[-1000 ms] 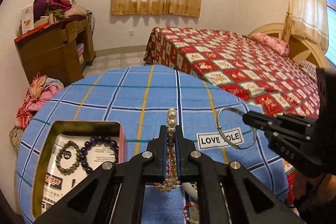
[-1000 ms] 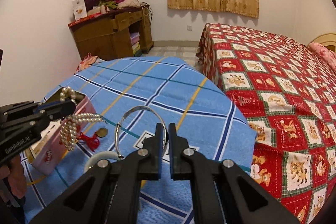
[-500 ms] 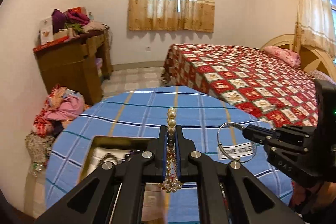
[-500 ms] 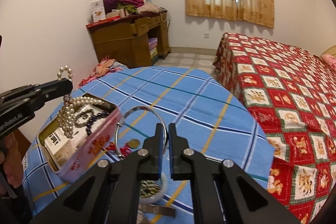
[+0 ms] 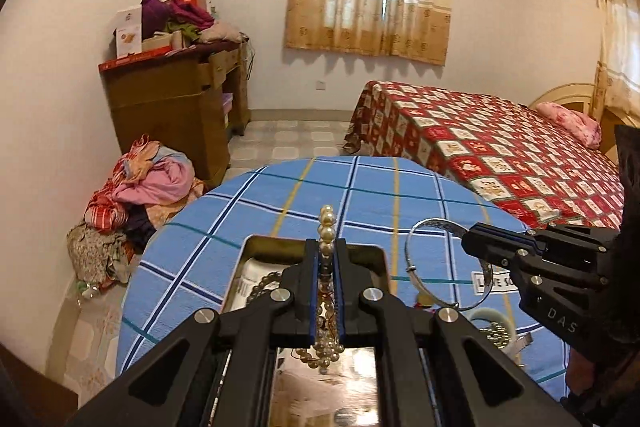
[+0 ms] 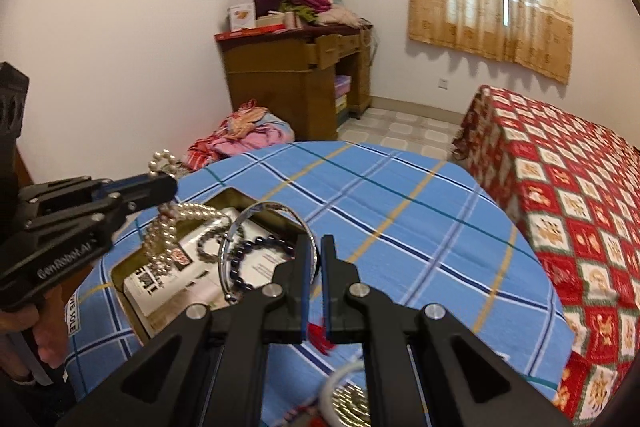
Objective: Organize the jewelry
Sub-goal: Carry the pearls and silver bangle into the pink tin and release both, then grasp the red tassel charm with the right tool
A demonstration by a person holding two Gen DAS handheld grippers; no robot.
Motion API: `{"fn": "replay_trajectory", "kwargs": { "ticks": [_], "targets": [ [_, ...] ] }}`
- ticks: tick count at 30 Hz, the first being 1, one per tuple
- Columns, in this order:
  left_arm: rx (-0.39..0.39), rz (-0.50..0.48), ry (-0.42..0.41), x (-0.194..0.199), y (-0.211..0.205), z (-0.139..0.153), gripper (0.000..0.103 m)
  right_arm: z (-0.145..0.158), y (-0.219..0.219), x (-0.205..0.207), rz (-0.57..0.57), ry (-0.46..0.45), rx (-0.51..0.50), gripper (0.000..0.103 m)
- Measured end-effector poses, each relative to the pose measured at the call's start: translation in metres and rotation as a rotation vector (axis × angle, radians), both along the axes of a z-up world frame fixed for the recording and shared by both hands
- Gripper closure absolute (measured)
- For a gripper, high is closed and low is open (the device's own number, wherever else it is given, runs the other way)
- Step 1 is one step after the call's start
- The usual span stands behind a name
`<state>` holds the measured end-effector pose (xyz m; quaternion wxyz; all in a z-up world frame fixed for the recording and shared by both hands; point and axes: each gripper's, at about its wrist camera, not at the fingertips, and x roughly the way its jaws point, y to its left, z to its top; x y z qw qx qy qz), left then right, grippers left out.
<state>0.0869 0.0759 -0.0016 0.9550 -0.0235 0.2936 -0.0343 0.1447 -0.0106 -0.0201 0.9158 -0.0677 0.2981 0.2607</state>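
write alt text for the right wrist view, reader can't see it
The right gripper holds a silver bangle above an open tin of bead bracelets on a blue checked table. At left, the left gripper dangles a pearl necklace over the tin; a bed and a desk stand behind.

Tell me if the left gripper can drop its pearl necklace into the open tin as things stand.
Probably yes. The left gripper, shut on the pearl necklace, holds it dangling above the open tin. The tin's mouth is uncovered, though the right gripper's silver bangle hangs close over it.
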Motion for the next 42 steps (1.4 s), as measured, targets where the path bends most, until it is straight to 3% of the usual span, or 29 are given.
{"fn": "replay_trajectory", "kwargs": {
  "ticks": [13,25,27,28,29,30,31,32,37,42],
  "targets": [
    [-0.016,0.06,0.079,0.025,0.027,-0.035,0.097,-0.037,0.053,0.014,0.071,0.037,-0.097,0.097],
    [0.052,0.078,0.144,0.037,0.027,-0.062,0.096,-0.05,0.062,0.014,0.083,0.046,-0.141,0.095],
    [0.052,0.072,0.137,0.035,0.025,-0.06,0.094,-0.049,0.059,0.015,0.077,0.057,-0.13,0.089],
    [0.05,0.073,0.135,0.034,0.026,-0.059,0.088,-0.048,0.056,0.015,0.072,0.057,-0.125,0.084],
    [0.049,0.079,0.131,0.033,0.027,-0.057,0.074,-0.046,0.052,0.014,0.063,0.053,-0.124,0.081],
    [0.049,0.087,0.122,0.03,0.027,-0.055,0.063,-0.044,0.045,0.012,0.047,0.045,-0.123,0.071],
    [0.051,0.103,0.106,0.027,0.028,-0.052,0.039,-0.043,0.04,0.012,0.032,0.04,-0.119,0.064],
    [0.052,0.117,0.087,0.024,0.028,-0.05,0.027,-0.041,0.031,0.011,0.008,0.034,-0.108,0.052],
    [0.033,0.128,0.072,0.019,0.03,-0.045,0.027,-0.041,-0.008,0.014,-0.091,0.054,-0.092,0.049],
    [0.028,0.156,0.094,0.02,0.03,-0.05,0.027,-0.049,-0.019,0.02,-0.108,0.09,-0.096,0.049]
  ]
}}
